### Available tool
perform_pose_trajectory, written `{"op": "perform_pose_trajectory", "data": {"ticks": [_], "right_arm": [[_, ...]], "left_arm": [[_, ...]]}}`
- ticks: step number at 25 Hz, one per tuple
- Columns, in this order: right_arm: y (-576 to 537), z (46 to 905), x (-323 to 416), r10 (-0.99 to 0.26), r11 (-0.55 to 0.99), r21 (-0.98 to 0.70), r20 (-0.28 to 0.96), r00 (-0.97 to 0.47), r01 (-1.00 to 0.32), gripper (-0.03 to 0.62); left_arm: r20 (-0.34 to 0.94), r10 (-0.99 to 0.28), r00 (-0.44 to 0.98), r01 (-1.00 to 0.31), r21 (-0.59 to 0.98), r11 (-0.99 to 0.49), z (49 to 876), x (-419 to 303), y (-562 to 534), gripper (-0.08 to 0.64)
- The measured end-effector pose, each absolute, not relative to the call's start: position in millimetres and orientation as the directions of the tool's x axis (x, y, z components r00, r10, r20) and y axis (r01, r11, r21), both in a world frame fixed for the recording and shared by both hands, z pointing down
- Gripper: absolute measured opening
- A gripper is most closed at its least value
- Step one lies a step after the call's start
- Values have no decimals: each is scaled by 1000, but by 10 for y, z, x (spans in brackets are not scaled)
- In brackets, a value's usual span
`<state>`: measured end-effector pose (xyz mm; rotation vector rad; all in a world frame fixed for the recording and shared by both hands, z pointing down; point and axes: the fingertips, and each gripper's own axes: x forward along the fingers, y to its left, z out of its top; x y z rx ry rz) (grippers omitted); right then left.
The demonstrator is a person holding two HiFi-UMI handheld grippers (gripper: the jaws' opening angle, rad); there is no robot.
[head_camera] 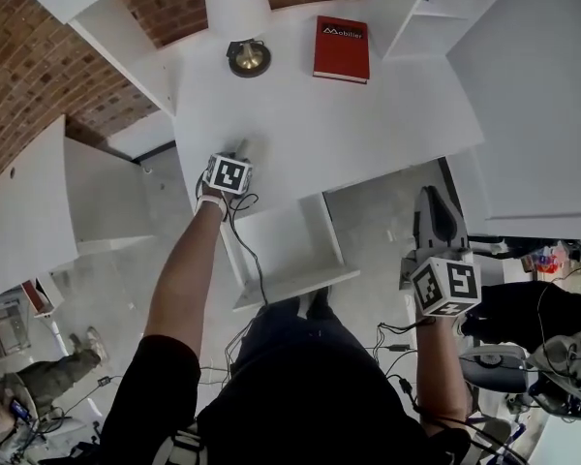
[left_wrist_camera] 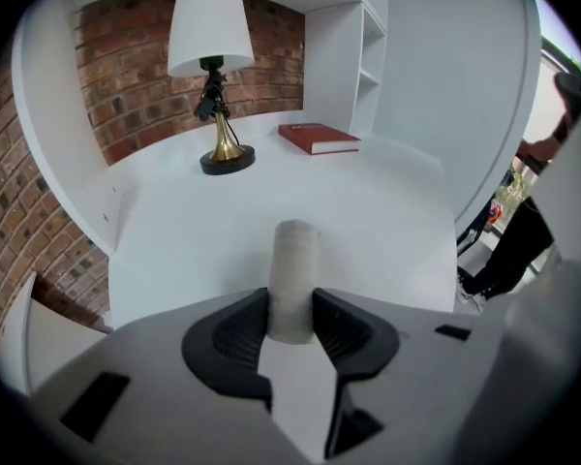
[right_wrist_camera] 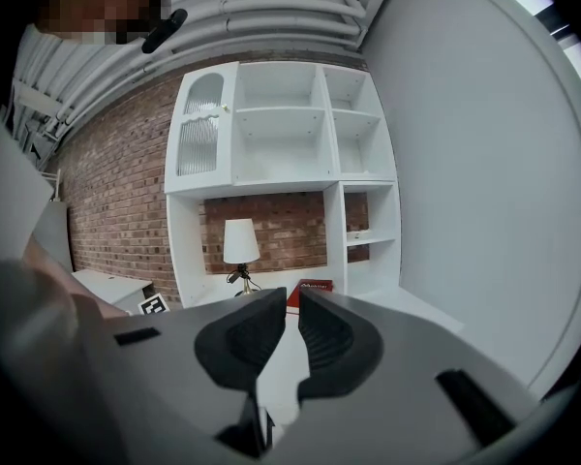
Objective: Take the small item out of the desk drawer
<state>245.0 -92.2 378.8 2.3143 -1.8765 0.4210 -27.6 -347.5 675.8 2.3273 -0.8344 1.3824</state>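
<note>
Left gripper view: cylinder [left_wrist_camera: 295, 260] pinched in left claw [left_wrist_camera: 291, 298].

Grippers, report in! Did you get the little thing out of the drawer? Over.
Left gripper shut on small grey cylinder, above the desk. Right gripper empty, jaws nearly together. Drawer open. Nothing in the way.

Red book [head_camera: 341, 49], white cover title reading roughly "Mobilier", lying on the white desk [head_camera: 368, 124]
</note>
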Motion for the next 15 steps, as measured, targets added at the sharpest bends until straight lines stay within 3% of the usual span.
{"op": "perform_pose_trajectory", "data": {"ticks": [7, 15], "right_arm": [[-1003, 3822, 2406, -937, -214, -76, 299, 182, -974, 38], [-1144, 3782, 2372, -952, -163, -85, 274, 134, -983, 38]], "left_arm": [[853, -350, 387, -618, -42, -785, 6673, -222, -3517, 213], [754, -468, 461, -663, -59, -747, 6061, -301, -3534, 217]]}}
